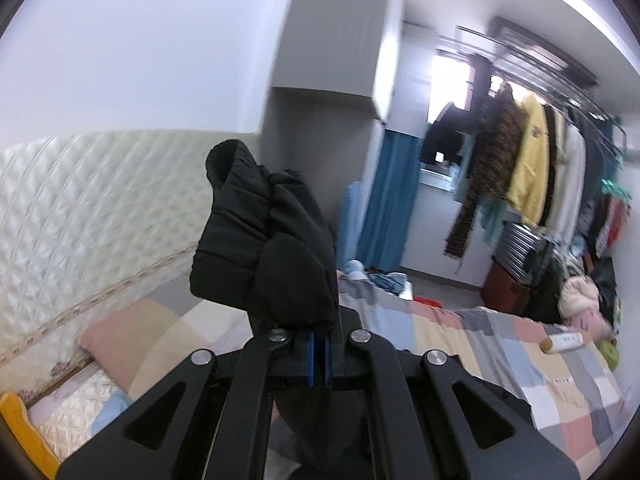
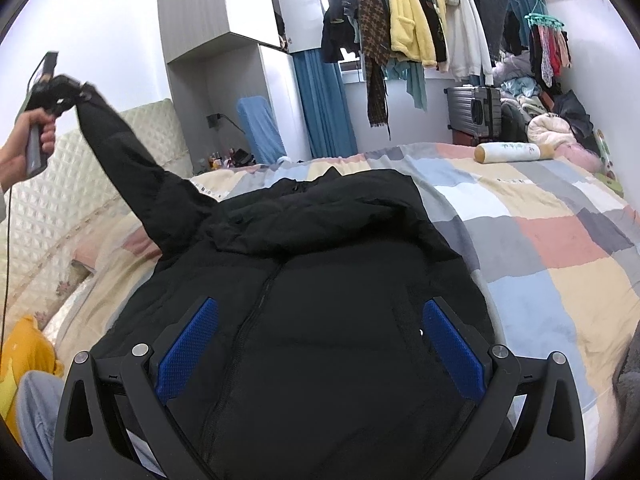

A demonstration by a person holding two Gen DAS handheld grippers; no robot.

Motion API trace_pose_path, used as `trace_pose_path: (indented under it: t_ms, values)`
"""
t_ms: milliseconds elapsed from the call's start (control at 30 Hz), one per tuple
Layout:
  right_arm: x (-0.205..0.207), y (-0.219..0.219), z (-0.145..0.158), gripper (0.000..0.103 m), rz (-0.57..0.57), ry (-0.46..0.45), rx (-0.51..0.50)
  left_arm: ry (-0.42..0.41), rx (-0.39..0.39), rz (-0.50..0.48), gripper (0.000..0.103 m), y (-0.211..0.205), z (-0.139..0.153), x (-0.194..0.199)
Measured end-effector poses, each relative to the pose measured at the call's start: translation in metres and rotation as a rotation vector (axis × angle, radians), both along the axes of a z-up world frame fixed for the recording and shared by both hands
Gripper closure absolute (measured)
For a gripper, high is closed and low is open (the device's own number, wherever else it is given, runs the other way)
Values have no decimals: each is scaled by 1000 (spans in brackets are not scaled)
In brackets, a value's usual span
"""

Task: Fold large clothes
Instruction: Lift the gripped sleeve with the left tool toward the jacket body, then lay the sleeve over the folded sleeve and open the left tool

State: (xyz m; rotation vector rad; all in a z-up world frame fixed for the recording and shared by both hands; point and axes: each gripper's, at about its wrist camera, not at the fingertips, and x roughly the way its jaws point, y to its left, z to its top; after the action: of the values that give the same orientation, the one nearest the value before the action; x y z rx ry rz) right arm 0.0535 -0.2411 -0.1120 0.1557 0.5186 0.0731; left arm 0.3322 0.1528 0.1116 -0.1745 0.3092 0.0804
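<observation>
Black padded fabric fills the centre of the right wrist view: a black quilted zip-front jacket (image 2: 320,280) lies front-up on the bed with the pastel patchwork quilt (image 2: 540,248), its collar towards the middle of the frame and its zip running down to the lower edge. One sleeve rises diagonally to the upper left of that frame, where the left gripper (image 2: 60,92) holds the cuff aloft, gripped by the person's bare hand (image 2: 28,148). In the left wrist view the left gripper (image 1: 319,354) shows its blue pads pressed together on the bunched sleeve end (image 1: 268,240), which stands up at centre frame. The right gripper (image 2: 320,344) hovers low over the jacket's chest; its blue textured fingers (image 2: 188,344) stand wide apart, nothing between them, at the lower left and lower right of the frame. A cream quilted headboard (image 1: 80,208) occupies the left of the left wrist view. A rail of hanging clothes (image 2: 420,20) crosses the upper right. A white cylindrical bolster (image 2: 512,152) lies on the quilt at right
</observation>
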Motion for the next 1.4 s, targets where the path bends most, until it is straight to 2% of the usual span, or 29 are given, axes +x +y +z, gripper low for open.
trace_pose_path:
  t_ms: [100, 267, 500, 600, 800, 1000, 1267, 1400]
  values:
    - [-1, -4, -1, 0, 1, 6, 7, -4, 48, -54, 100, -42, 1, 4]
    - [0, -8, -2, 0, 9, 25, 14, -12, 68, -153, 100, -111, -7, 6]
    - [-1, -21, -4, 0, -17, 28, 14, 38, 95, -320, 100, -205, -38, 19]
    - [1, -27, -4, 0, -37, 29, -11, 64, 103, -376, 100, -242, -59, 25]
    - [8, -50, -9, 0, -73, 37, 26, 111, 120, -478, 100, -310, -119, 30]
    - [22, -63, -21, 0, -92, 82, 69, 190, 137, -541, 100, -353, -182, 42]
    - [39, -63, -37, 0, -77, 130, 73, 336, 168, -573, 100, -395, -268, 56]
    - [44, -63, -46, 0, -73, 155, 64, 374, 183, -580, 100, -400, -283, 60]
